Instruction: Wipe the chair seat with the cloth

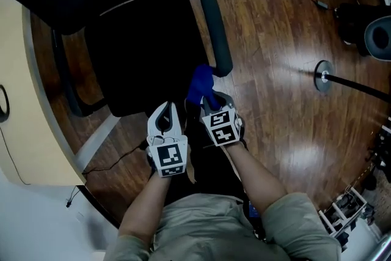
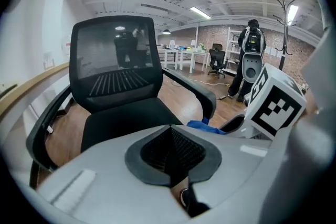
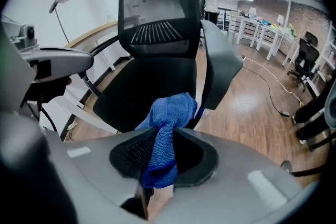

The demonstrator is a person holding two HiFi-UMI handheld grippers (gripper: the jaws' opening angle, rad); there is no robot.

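Before chair (image 1: 140,64), right tongs (image 1: 209,104) downturned — cloth (image 1: 199,81) gripped

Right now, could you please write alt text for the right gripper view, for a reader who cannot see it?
The right gripper clamps a blue cloth, bunched above its jaws, in front of a black office chair on a wooden floor.

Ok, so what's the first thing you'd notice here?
The bright blue cloth pops out first, pinched in the right gripper in front of the person. Just ahead, the big black office chair stands on a shiny wooden floor. The left gripper sits alongside the right, shut and empty.
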